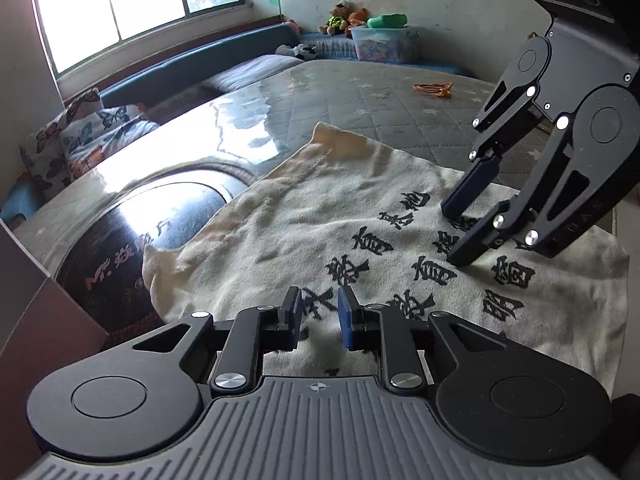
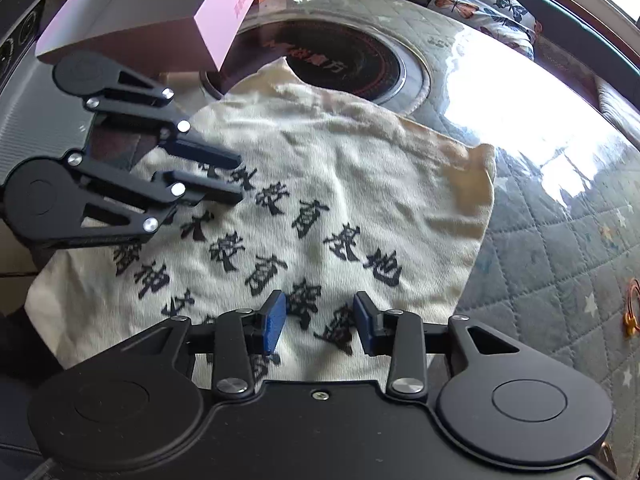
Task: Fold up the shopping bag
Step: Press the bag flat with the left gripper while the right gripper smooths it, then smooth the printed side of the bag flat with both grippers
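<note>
Left black two-finger gripper with blue pads (image 1: 319, 317): jaws parted by a narrow gap, nothing between them, pointing forward and low. Right black two-finger gripper with blue pads (image 2: 320, 322): jaws parted wider, empty, angled steeply downward with fingertips (image 1: 460, 260) at the surface below.

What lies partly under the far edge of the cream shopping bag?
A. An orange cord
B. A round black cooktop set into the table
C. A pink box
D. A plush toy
B. In the right wrist view the shopping bag covers the near rim of the round black cooktop; the pink box stands beside it and the orange cord lies far off.
</note>
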The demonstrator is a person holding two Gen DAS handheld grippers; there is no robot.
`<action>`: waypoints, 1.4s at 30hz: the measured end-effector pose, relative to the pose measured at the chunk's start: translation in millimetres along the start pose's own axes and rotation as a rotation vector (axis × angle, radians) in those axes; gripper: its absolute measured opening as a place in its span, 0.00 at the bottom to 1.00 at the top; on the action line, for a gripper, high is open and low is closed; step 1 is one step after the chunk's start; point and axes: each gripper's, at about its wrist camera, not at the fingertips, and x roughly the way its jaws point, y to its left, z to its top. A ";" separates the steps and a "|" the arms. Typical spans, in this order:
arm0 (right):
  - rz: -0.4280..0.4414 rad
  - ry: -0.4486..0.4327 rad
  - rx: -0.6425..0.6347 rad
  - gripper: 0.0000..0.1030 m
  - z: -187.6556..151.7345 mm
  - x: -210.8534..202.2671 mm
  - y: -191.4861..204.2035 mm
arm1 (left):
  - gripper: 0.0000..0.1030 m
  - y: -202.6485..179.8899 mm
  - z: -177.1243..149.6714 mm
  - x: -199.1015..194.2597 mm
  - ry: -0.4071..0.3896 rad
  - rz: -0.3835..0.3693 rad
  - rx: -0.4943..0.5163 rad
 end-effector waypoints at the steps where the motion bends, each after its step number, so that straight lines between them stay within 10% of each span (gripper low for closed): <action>1: 0.000 -0.005 0.000 0.42 1.7 1.8 -0.2 | 0.21 1.8 -2.9 -1.9 0.000 0.002 -0.005; 33: 0.013 -0.076 0.023 0.51 109.0 71.7 2.2 | 0.22 -4.0 -29.0 -40.1 0.003 0.006 -0.119; 42: 0.034 -0.041 -0.010 0.51 69.2 44.6 7.0 | 0.22 -6.0 -29.0 -40.8 0.003 0.015 -0.106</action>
